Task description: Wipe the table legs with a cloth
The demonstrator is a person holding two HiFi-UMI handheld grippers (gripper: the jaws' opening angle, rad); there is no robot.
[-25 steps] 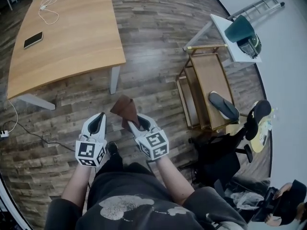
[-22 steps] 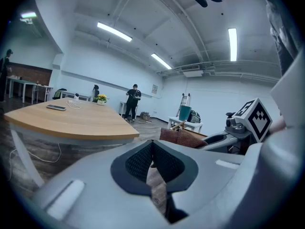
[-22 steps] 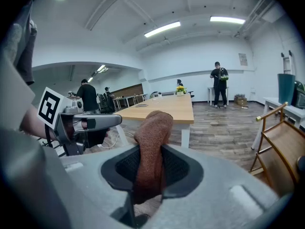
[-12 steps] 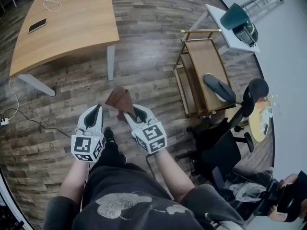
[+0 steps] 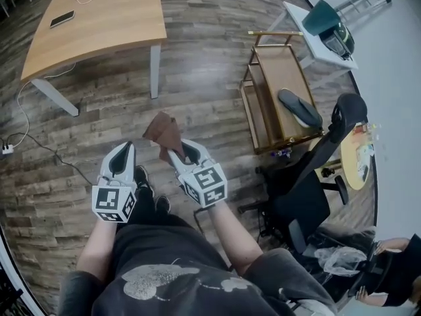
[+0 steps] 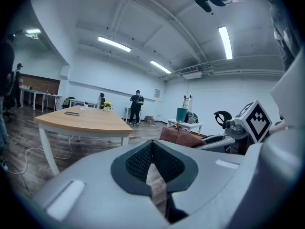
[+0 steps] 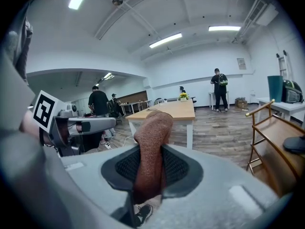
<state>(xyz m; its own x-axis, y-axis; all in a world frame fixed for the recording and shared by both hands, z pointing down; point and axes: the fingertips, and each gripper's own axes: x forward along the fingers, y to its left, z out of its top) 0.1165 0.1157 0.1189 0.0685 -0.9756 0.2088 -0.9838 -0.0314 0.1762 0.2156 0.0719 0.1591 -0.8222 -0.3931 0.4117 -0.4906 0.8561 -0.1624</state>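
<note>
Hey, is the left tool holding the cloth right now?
No, the left tool has nothing between its jaws; the brown cloth is clamped in the right tool.

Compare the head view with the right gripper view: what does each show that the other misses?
Head view only: the person's torso and the marker cube on the right hand-held gripper. Right gripper view only: ceiling lights, people standing across the room, and a close look at the jaws pressed shut on the brown cloth. Both: the brown cloth, the wooden table, the left hand-held gripper and the wooden cart.
</note>
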